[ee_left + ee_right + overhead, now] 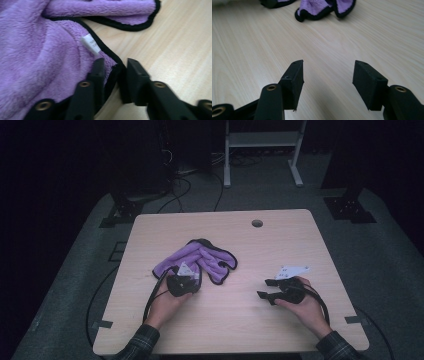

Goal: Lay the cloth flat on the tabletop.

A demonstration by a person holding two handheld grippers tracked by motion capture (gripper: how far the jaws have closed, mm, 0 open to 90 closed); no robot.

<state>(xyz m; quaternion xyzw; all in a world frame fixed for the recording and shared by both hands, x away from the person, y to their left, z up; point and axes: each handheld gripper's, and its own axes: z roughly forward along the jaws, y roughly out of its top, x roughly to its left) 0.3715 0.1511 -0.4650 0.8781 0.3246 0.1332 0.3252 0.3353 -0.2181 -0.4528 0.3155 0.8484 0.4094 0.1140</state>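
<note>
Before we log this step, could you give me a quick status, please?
Left gripper closed on purple cloth hem. Right gripper open, empty, over bare table. Cloth crumpled. Nothing in the way.

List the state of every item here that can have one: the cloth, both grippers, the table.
purple cloth: crumpled in a loose heap on the table, black-trimmed edge between the left gripper's jaws.
left gripper: jaws nearly closed on the cloth's edge, beside its white label.
right gripper: jaws wide open, holding nothing, low over bare wood.
table: flat, with the cloth lying on it.
</note>
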